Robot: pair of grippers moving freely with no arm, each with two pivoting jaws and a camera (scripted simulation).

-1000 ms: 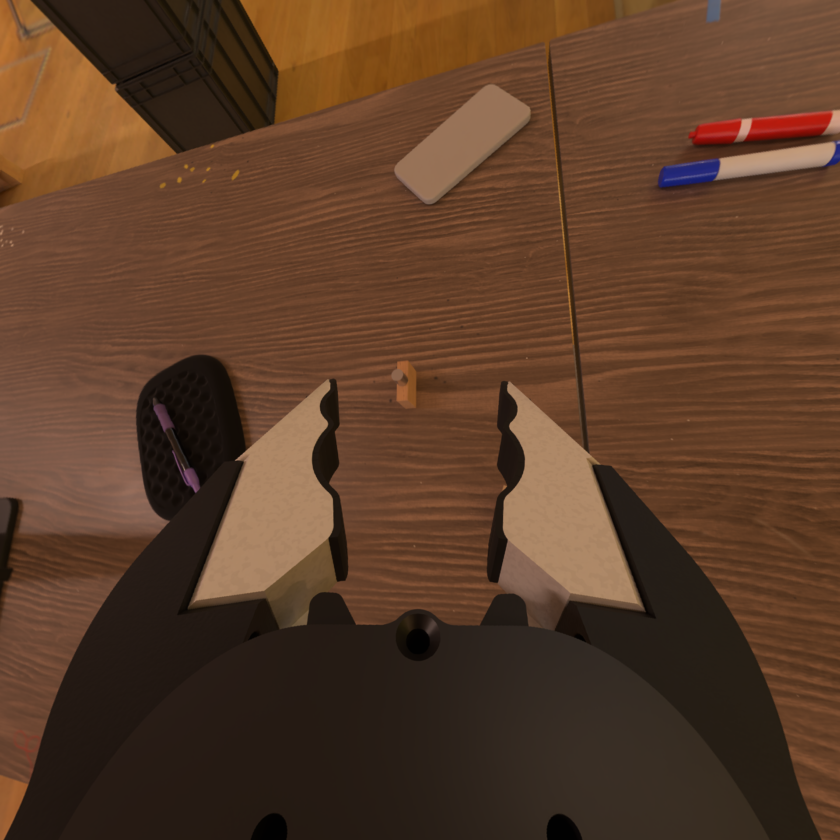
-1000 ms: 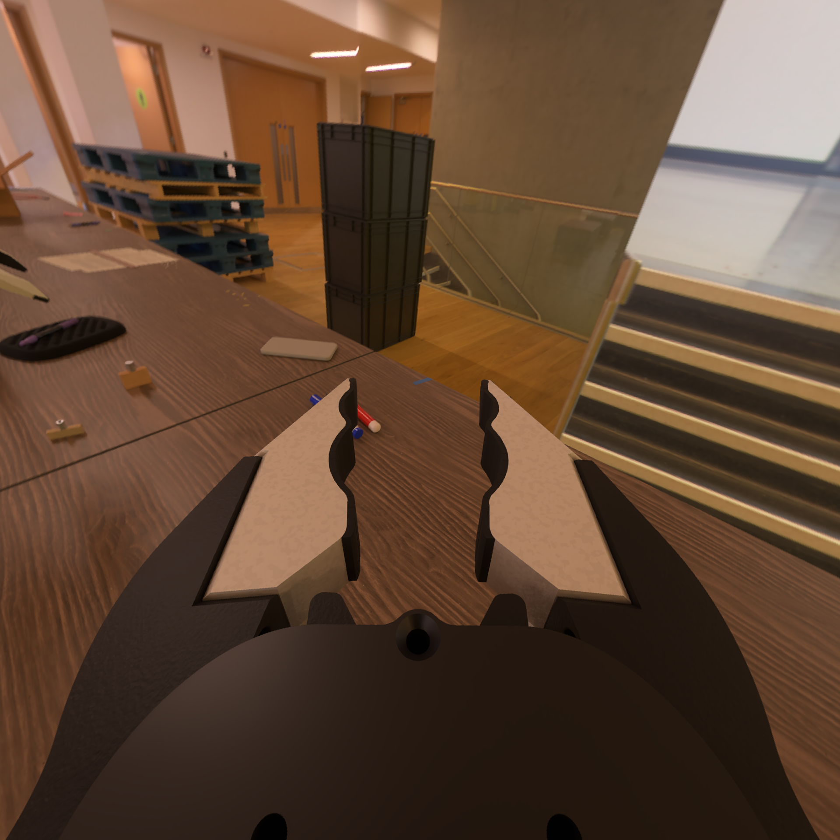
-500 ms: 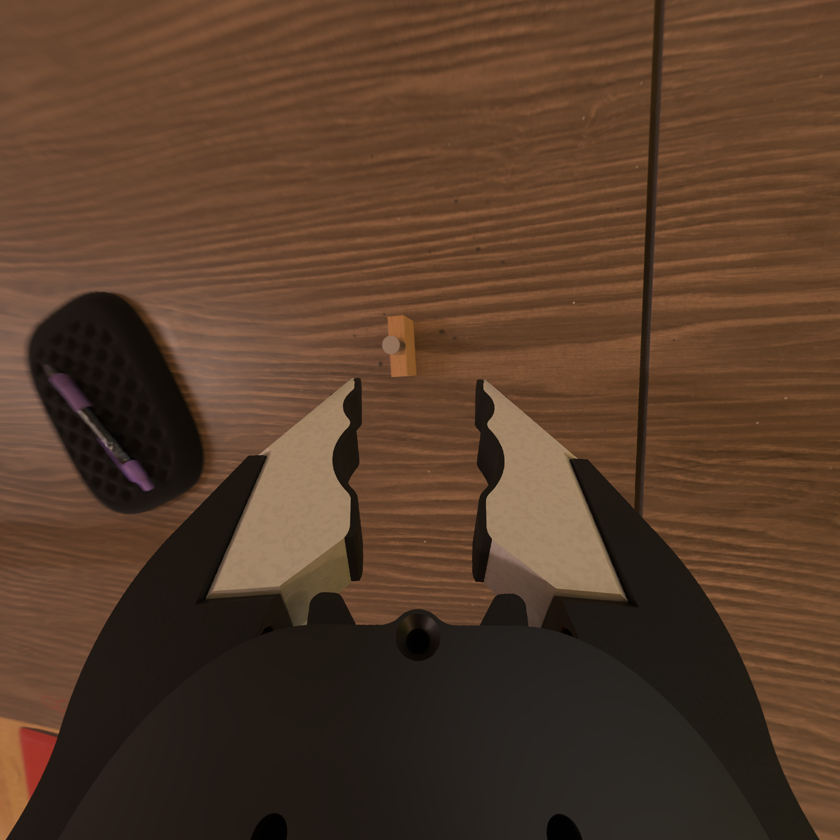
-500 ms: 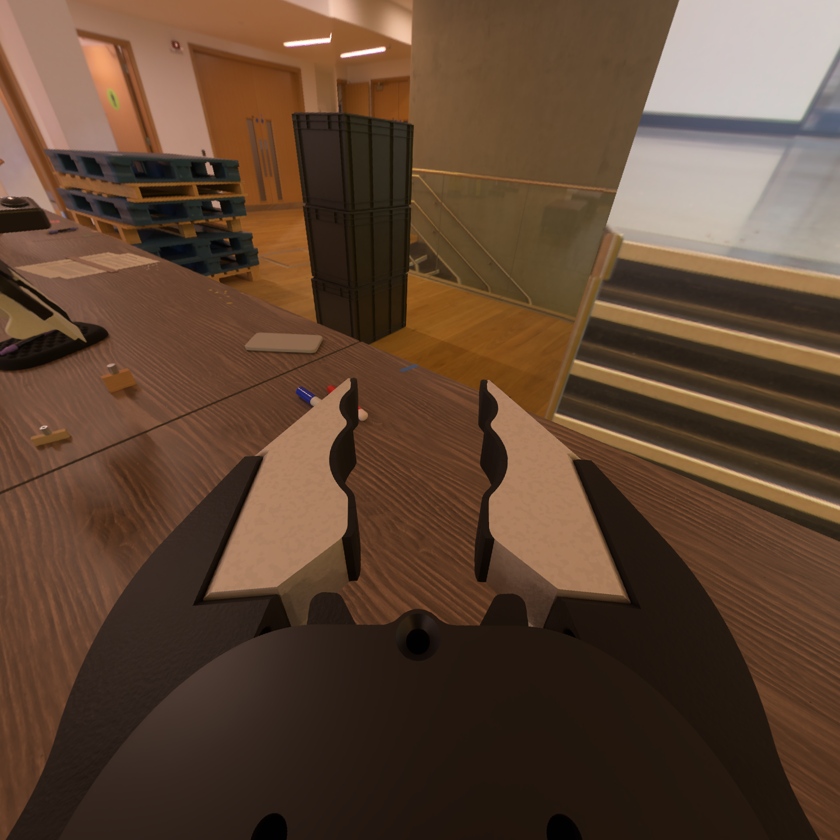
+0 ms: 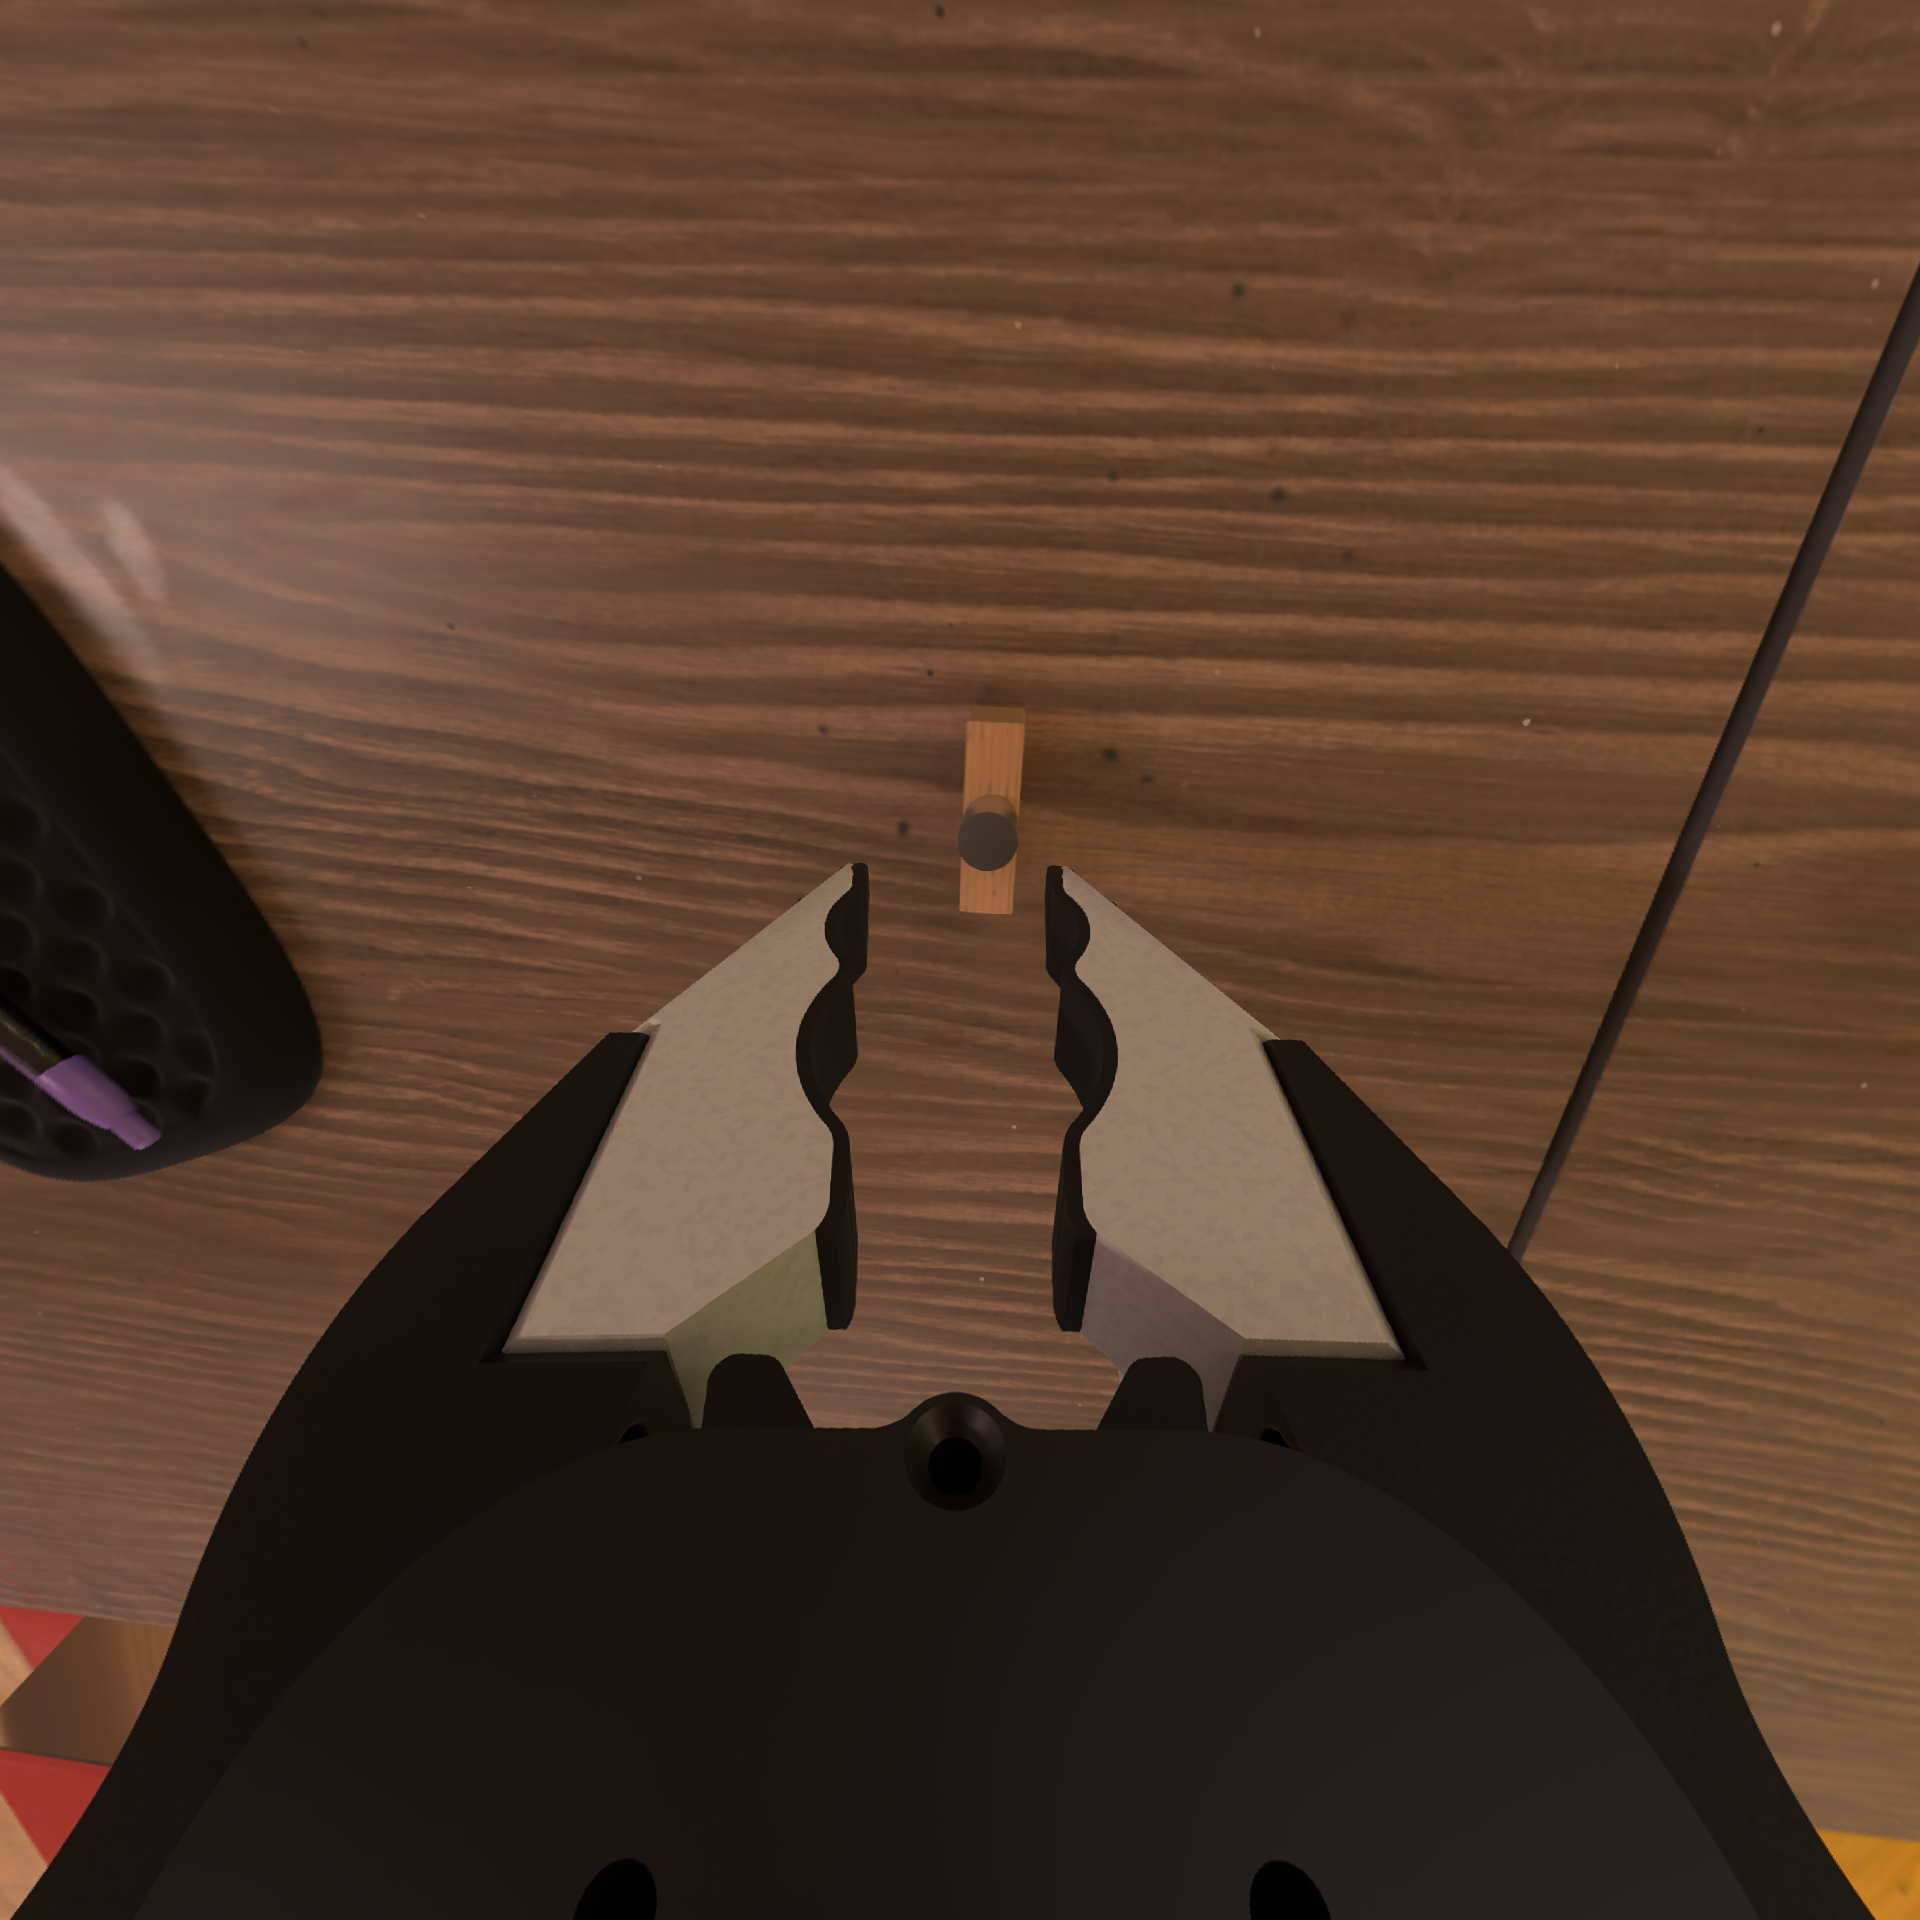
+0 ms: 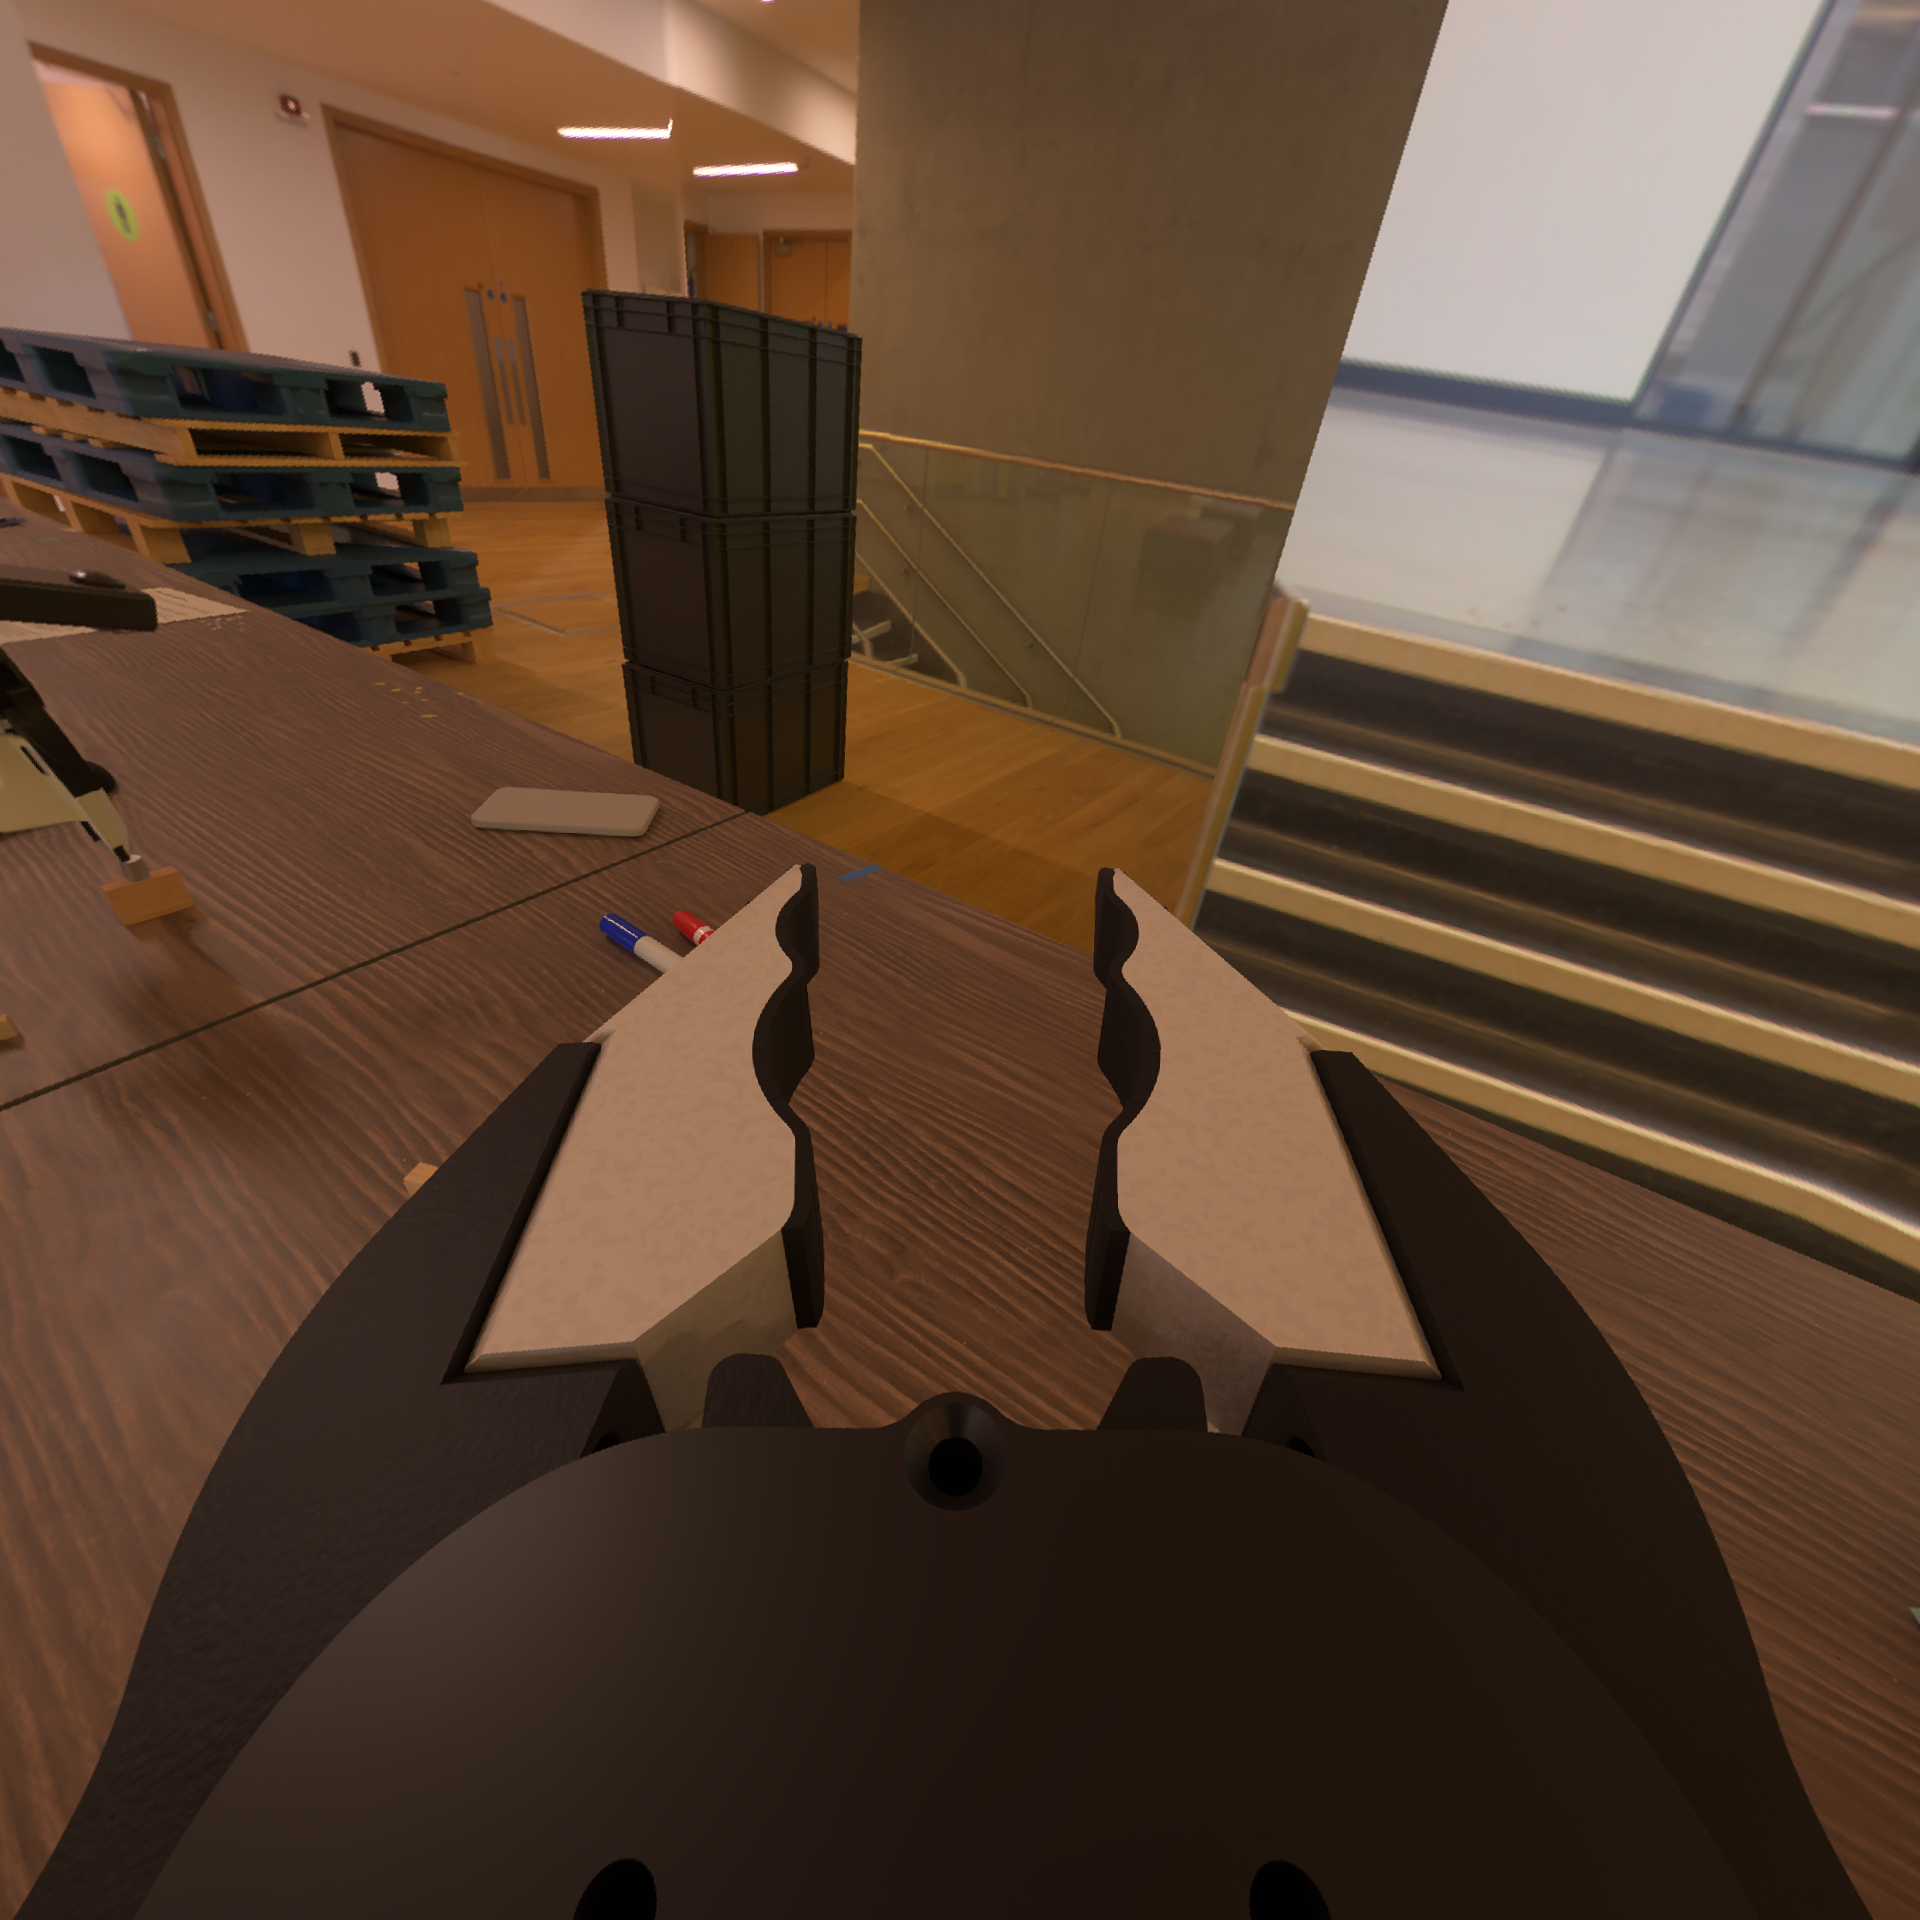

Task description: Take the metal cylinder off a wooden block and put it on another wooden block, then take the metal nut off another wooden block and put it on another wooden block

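Note:
A small wooden block (image 5: 992,769) lies on the brown table with a grey metal cylinder (image 5: 987,840) standing on it. My left gripper (image 5: 954,878) looks straight down and is open. Its fingertips flank the near end of the block, just below the cylinder and not touching it. In the right wrist view the same block (image 6: 156,896) and cylinder (image 6: 133,864) sit at far left, under the left gripper (image 6: 52,790). My right gripper (image 6: 954,883) is open and empty above the table. A second block's corner (image 6: 8,1031) shows at the left edge, and a small block (image 6: 421,1176) lies beside my left finger. No nut is visible.
A black mesh tray (image 5: 125,935) holding a purple pen (image 5: 94,1091) lies left of the block. A table seam (image 5: 1714,779) runs on the right. A grey eraser (image 6: 566,810), a blue marker (image 6: 634,938) and a red marker (image 6: 691,925) lie near the far edge. Stacked black crates (image 6: 727,540) stand beyond.
My left gripper has tilted to look straight down, dropped closer to the block with the cylinder, and narrowed its jaws. My right gripper has shifted slightly and stays open.

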